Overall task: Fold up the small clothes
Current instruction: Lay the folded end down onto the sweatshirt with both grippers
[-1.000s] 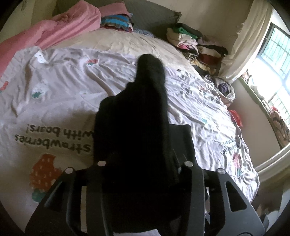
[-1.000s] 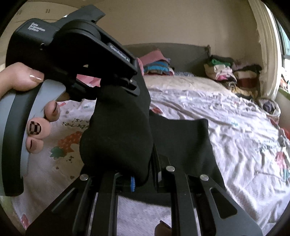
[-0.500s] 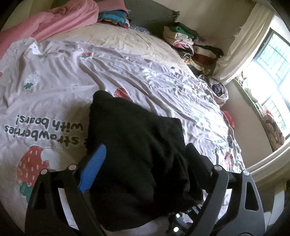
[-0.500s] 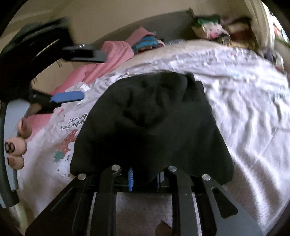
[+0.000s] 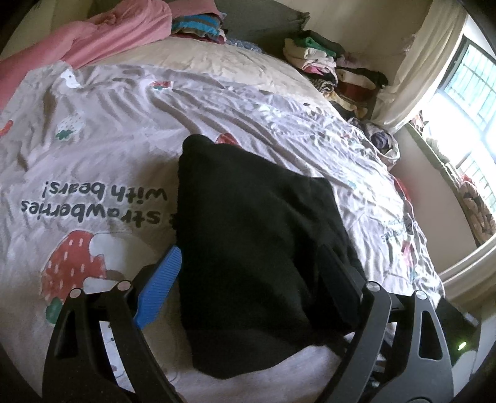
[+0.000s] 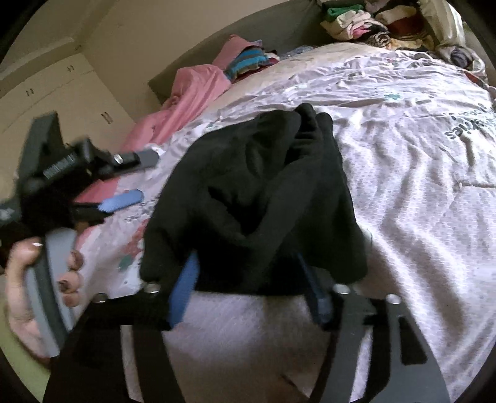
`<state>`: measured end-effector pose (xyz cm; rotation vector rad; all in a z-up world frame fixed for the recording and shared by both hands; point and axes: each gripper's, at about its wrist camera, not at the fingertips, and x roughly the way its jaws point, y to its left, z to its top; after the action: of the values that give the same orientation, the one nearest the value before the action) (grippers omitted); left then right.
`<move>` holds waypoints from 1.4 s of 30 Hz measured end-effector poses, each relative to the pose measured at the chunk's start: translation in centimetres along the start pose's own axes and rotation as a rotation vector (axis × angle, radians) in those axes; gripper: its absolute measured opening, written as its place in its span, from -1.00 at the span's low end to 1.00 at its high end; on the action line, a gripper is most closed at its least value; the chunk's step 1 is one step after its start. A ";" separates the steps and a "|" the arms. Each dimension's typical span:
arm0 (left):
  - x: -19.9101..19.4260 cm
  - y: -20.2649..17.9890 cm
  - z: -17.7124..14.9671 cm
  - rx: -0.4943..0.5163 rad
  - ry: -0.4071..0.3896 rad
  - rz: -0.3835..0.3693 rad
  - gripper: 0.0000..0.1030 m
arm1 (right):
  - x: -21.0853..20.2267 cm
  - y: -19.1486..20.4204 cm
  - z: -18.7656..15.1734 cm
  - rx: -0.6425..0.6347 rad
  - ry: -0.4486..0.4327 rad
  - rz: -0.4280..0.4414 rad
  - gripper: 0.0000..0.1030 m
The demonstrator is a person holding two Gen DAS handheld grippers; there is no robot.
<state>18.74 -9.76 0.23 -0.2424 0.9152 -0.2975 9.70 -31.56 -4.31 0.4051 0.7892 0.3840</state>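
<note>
A black garment [image 5: 257, 241] lies folded on the strawberry-print bedsheet [image 5: 93, 155]. My left gripper [image 5: 248, 272] stands open astride its near end, with one blue pad [image 5: 161, 276] clear on the left and the other finger against the cloth's right edge. In the right wrist view the same garment [image 6: 257, 198] is bunched. Its near hem lies loose between the blue pads [image 6: 183, 288] of my right gripper [image 6: 248, 288], whose jaws are opening. At the left of that view is the left gripper [image 6: 138, 179], held by a hand [image 6: 21, 279].
A pink blanket [image 5: 108, 37] and a striped folded stack [image 5: 198, 24] lie at the head of the bed. A heap of clothes [image 5: 325, 65] sits at the far right corner beside a window [image 5: 465, 93]. Cupboards [image 6: 62, 93] stand to the left.
A second ago both grippers held the black garment up. It has dropped onto the sheet. The left jaws spread first, then the right ones, and the right view has tilted.
</note>
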 end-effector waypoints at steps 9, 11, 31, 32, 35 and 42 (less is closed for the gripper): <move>-0.9 1.9 -1.7 0.019 -0.022 0.066 0.64 | -1.2 -1.8 3.6 0.135 0.038 0.102 0.60; -1.0 2.3 -2.0 0.021 -0.025 0.074 0.65 | -0.9 -2.2 4.5 0.169 0.055 0.119 0.60; 1.4 1.8 -2.6 0.081 0.032 0.060 0.70 | 7.3 -2.3 12.5 0.033 0.151 -0.036 -0.75; 1.3 1.7 -2.5 0.078 0.028 0.055 0.70 | 7.0 -1.5 12.7 -0.013 0.136 -0.045 -0.76; 1.0 1.4 -2.1 0.095 0.018 0.051 0.70 | 5.0 0.7 13.6 -0.126 0.057 -0.024 -0.78; 1.3 0.7 -1.7 0.107 0.030 0.044 0.71 | 3.9 0.0 14.7 -0.209 0.003 -0.090 -0.78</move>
<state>18.29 -9.71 -1.97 -0.1196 0.9299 -0.3090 23.09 -32.73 2.71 0.1732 0.7587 0.3784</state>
